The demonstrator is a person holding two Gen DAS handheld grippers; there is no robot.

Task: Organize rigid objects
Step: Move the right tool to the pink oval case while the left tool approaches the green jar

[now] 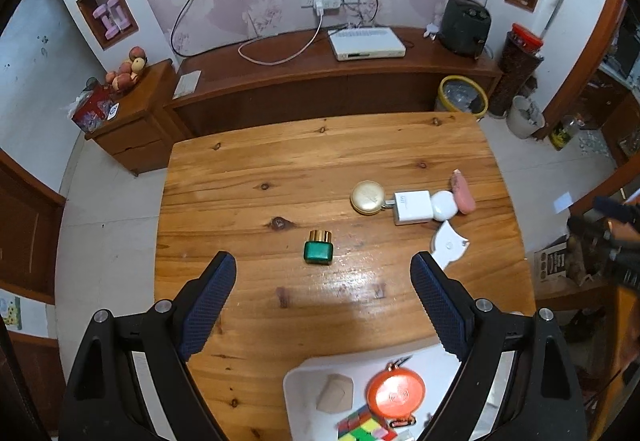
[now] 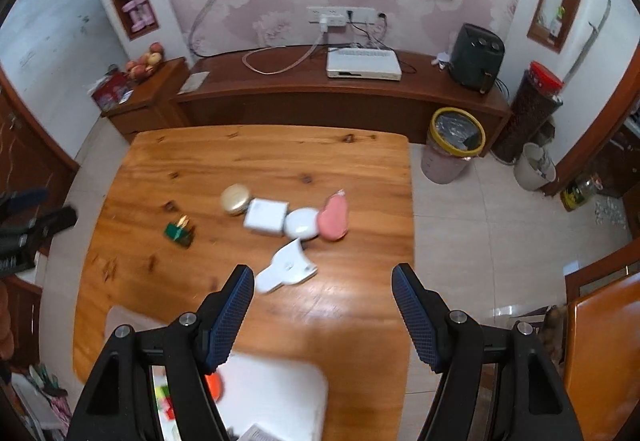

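On the wooden table lie a green jar with a gold cap, a round gold compact, a white charger block, a white round case, a pink flat object and a white cat-shaped piece. My left gripper is open and empty, just in front of the green jar. My right gripper is open and empty, with the white cat-shaped piece by its left finger. A white tray near me holds an orange disc, a colour cube and a tan piece.
A TV cabinet stands beyond the table's far edge, with a yellow-rimmed bin to its right. A small wooden cabinet stands at the left. An orange chair is at my right. The white tray also shows in the right wrist view.
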